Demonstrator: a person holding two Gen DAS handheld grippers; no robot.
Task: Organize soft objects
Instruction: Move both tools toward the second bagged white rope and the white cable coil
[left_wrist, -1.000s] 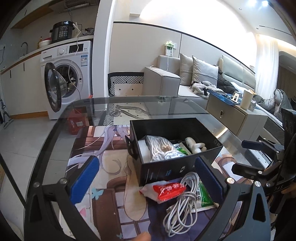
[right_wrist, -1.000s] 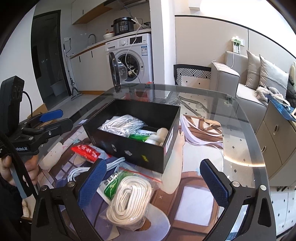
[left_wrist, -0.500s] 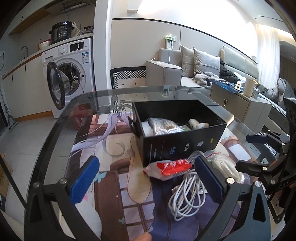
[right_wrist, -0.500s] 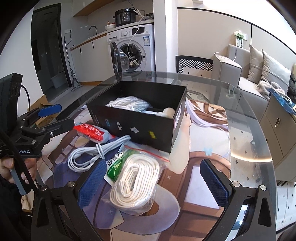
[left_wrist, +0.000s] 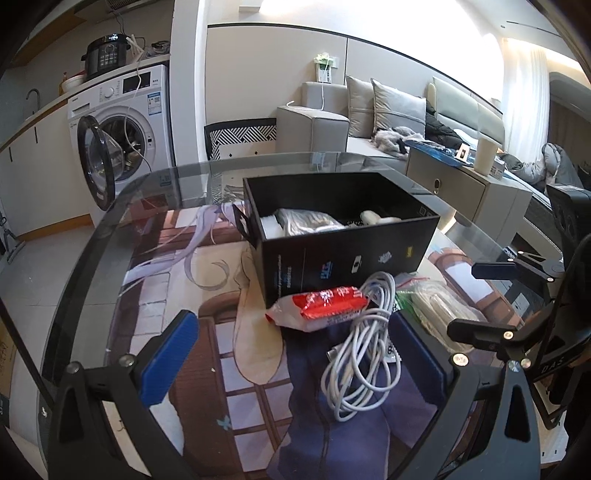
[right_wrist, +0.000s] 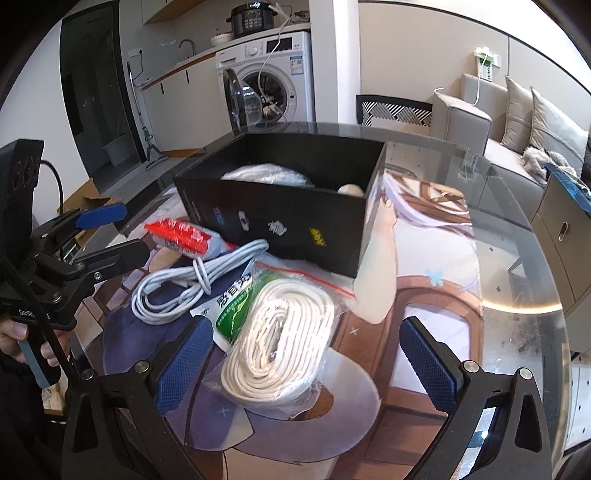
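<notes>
Both tongs have dropped toward the worktop (right_wrist: 517, 258); right tongs (right_wrist: 306, 365), spread empty, straddle the bagged rope (right_wrist: 280, 339), lengthwise before the black box (right_wrist: 280, 221); left tongs (left_wrist: 295, 354) likewise gape.

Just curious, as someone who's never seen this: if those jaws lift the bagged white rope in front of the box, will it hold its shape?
Probably not. The bagged white rope is loosely coiled, so it would likely sag. Its crinkled, glossy plastic bag may slip. It looks light.
</notes>
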